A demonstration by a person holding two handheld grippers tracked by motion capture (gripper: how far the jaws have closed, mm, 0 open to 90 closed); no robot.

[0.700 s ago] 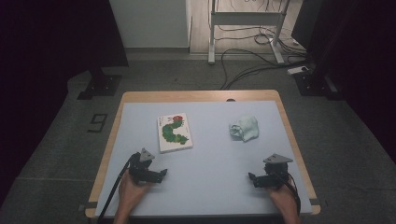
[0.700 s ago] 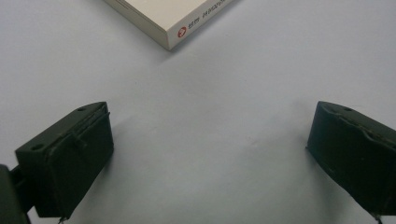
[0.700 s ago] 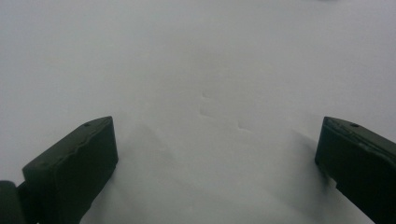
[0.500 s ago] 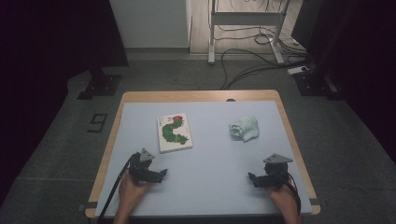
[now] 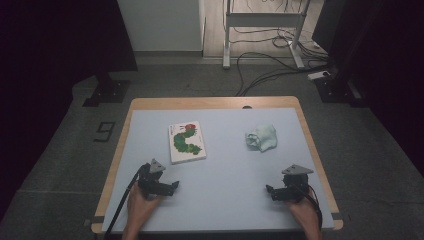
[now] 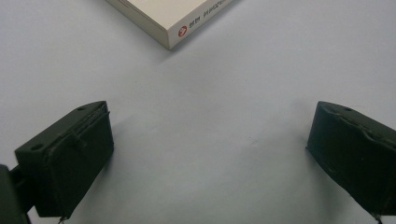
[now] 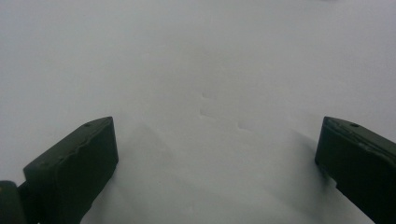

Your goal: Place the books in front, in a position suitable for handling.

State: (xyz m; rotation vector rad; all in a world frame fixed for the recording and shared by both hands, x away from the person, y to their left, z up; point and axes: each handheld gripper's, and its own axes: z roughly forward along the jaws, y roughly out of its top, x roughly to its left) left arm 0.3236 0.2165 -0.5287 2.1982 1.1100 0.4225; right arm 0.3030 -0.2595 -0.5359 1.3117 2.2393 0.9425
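Little had changed: both hands stayed low. The left tool (image 5: 170,188) and right tool (image 5: 272,192) gaped empty over the matte table (image 5: 225,165), near the glossy rectangular caterpillar book (image 5: 186,141).

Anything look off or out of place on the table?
Nothing stands out. The book lies flat and closed, turned a little off square to the table edge. The pale green cloth sits crumpled in a heap, apart from it. Both the left gripper and right gripper are open over bare surface.
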